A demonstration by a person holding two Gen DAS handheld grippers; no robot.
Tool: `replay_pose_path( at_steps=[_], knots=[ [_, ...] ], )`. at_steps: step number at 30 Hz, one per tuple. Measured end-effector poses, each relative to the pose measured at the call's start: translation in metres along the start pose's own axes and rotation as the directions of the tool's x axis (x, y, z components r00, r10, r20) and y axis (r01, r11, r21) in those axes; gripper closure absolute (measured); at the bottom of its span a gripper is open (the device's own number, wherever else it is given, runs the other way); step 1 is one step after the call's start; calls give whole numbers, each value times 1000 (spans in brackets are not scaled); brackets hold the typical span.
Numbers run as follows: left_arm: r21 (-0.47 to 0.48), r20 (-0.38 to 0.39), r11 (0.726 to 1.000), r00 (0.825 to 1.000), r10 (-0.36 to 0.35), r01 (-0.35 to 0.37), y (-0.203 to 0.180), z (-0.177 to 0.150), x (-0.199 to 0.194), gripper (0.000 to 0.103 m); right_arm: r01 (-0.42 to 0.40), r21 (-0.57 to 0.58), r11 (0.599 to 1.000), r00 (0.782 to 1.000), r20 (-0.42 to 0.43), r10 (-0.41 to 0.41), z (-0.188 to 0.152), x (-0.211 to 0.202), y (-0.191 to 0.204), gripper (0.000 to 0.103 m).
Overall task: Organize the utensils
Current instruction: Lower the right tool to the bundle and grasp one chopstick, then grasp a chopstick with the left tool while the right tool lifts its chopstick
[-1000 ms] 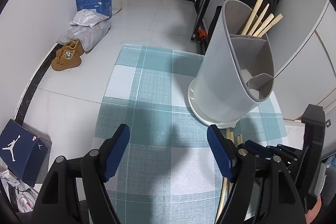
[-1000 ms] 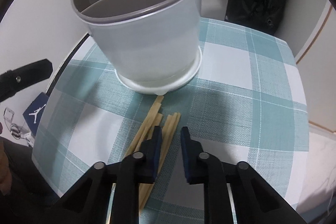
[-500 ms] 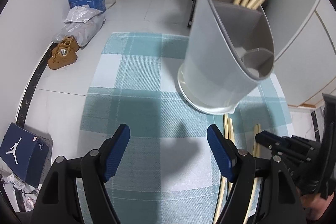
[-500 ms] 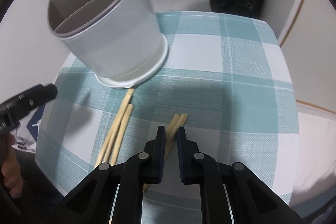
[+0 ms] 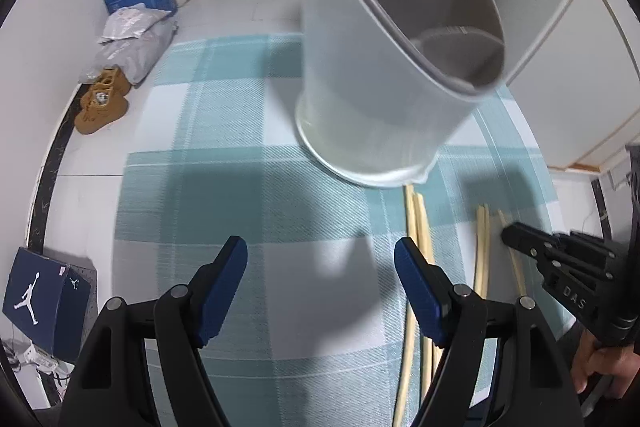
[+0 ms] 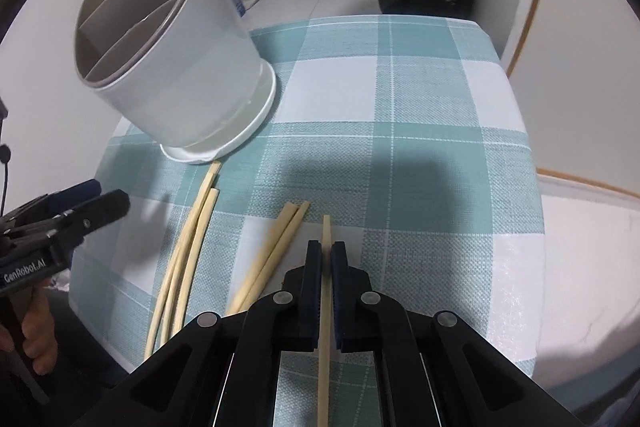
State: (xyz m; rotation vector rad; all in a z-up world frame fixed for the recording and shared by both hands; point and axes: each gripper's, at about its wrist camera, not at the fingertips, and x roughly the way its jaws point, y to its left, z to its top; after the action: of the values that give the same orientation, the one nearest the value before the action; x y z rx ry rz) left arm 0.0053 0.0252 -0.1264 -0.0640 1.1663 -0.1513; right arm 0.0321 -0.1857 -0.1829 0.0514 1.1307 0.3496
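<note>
Right gripper (image 6: 326, 259) has its blue pads pressed together on a single chopstick (image 6: 325, 311), pinched near its forward end so that the long shaft trails back under the tool, a hold that looks meant for carrying it to the holder. Underneath lies the table (image 6: 420, 155) with its teal-and-white checked cloth, and at its far left corner stands the grey utensil holder (image 6: 176, 59), divided inside into compartments; the rear compartment already has chopsticks standing in it, so that is probably where this one belongs. Loose chopsticks wait on the cloth between the holder and the near edge: a group of three (image 6: 188, 247) running back from the holder's base, and a pair (image 6: 272, 255) lying just beside the pinched one. Left gripper (image 5: 320, 287) hangs low over the near-left part of the cloth, jaws spread wide and holding nothing, seemingly keeping out of the way.
</note>
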Motion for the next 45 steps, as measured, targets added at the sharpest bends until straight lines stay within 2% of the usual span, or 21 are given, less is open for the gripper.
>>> replay_pose_path(
  at_steps=[7,11,14,18,19,21,24,26,29,31,33,35,38,40,42,43,45],
  knots=[
    [61,-69,998,997,-28,33,-11,-9,7,31,88,-92,992,996,9,-87,6,13,29,96],
    [90,-103,994,994,-46,55,-17,-12,9,31,125,-133,983,992,28,-122,4,16,37,99],
    [130,-137,991,990,-20,38,-24,-15,12,31,90,-95,991,996,28,-88,6,16,31,100],
    [171,-158,985,987,30,-3,-30,-23,15,31,-4,53,999,999,51,1,12,6,9,100],
    [196,-155,980,987,49,-18,-32,-25,16,30,-63,121,991,996,75,55,16,2,-1,100],
    [234,-132,971,988,84,-51,-36,-29,13,28,-134,200,971,986,123,111,18,-7,-15,99],
    [188,-148,982,987,61,-33,-30,-28,11,32,-234,312,921,964,201,177,18,-21,-37,99],
    [194,-146,980,987,64,-35,-29,-29,10,34,-297,387,873,946,245,213,14,-27,-52,99],
    [191,-138,981,988,66,-38,-25,-31,6,46,-371,474,799,923,282,261,3,-31,-67,99],
    [201,-140,979,988,65,-36,-22,-33,3,58,-409,519,750,909,303,287,-5,-33,-77,99],
    [212,-149,977,987,63,-31,-21,-39,1,62,-431,550,716,900,316,298,-7,-34,-84,99],
    [222,-161,975,985,63,-26,-17,-43,-2,66,-430,558,710,901,316,297,-10,-38,-87,99],
    [244,-185,970,981,61,-15,-17,-44,-3,67,-442,562,699,895,326,303,-17,-43,-88,99],
    [227,-192,973,979,72,-27,-10,-46,-5,67,-458,568,683,887,336,316,-20,-45,-89,99],
    [195,-198,981,979,42,-3,-8,-42,-6,67,-484,573,661,874,350,337,-21,-44,-90,99],
    [191,-186,981,982,20,16,-10,-40,-10,67,-492,572,656,869,358,341,-21,-47,-90,100],
    [211,-146,978,989,25,6,-20,-33,-17,62,-493,560,666,868,370,332,-20,-52,-90,100]
  ],
)
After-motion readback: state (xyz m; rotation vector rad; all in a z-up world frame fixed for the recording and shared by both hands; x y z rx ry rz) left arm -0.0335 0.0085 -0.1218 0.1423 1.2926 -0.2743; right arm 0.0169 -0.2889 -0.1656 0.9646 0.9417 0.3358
